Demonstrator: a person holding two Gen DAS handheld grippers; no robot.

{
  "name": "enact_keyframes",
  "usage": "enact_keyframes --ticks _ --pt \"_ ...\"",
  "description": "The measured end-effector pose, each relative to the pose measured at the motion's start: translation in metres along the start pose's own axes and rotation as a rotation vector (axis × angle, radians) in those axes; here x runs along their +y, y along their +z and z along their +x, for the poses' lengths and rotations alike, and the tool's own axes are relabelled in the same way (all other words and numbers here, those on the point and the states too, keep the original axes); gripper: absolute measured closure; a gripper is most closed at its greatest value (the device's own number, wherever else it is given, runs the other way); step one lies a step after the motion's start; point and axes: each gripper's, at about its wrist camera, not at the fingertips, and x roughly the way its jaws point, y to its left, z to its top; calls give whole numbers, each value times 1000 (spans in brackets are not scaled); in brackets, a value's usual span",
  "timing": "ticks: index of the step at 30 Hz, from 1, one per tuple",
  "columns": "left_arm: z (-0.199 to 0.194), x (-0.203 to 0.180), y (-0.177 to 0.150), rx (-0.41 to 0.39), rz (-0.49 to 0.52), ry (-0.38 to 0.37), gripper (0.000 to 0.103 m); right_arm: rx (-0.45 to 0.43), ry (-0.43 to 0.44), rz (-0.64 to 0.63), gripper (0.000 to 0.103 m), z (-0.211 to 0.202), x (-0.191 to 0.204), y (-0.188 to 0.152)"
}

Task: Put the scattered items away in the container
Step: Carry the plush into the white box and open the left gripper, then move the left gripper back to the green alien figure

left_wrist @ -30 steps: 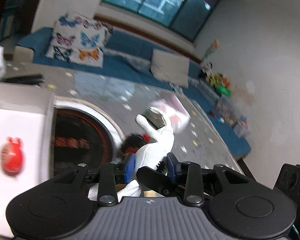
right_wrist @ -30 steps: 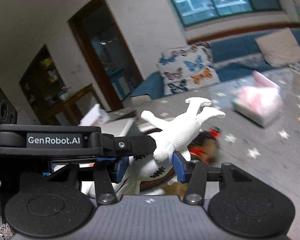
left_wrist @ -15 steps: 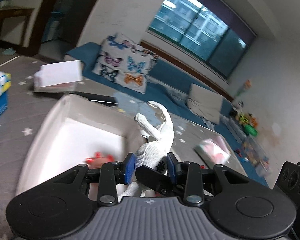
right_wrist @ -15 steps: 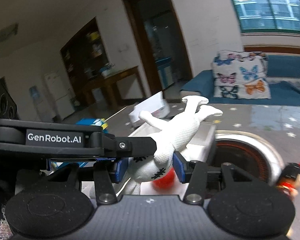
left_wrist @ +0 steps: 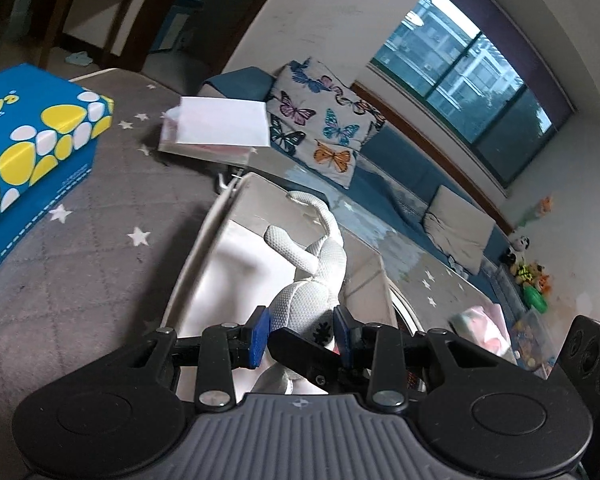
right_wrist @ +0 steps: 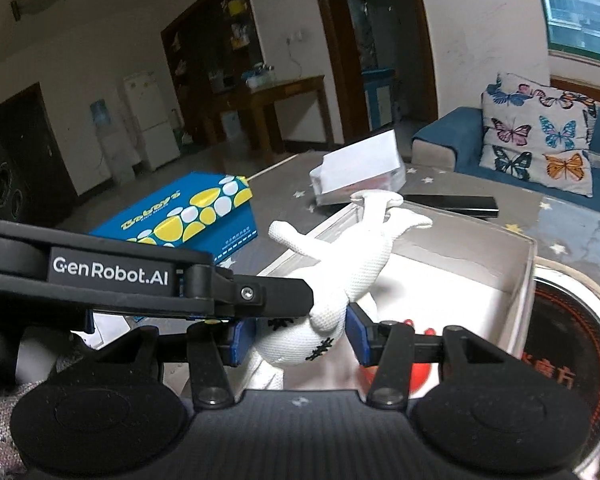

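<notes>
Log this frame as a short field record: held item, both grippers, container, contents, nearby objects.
held item: white knitted plush doll, legs pointing away
left gripper: shut on the doll
right gripper: shut on the doll
container: white open box, doll above it
contents: red round toy, partly hidden
nearby: blue-and-yellow spotted box; round black-and-red cooktop

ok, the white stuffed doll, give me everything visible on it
The white stuffed doll looks like soft textured knit fabric, with black stitched marks on its rounded body. It is held tilted, thin limbs pointing up and away, over the open white box. Both the left hand-held gripper and the right hand-held gripper clamp its body between blue pads. Its lowest part is hidden behind the grippers.
</notes>
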Motion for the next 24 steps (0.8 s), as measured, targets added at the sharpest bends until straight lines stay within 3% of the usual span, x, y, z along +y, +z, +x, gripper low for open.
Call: enact_keyframes --ticks 7,14,24 --pt "-4 9 4 -25 -15 53 66 45 23 -4 52 16 -1 6" --pt "-8 11 3 -25 -20 58 66 49 33 -20 53 16 4 0" --pt "-14 -10 -7 -17 28 30 66 4 -1 -35 52 -20 0 -2"
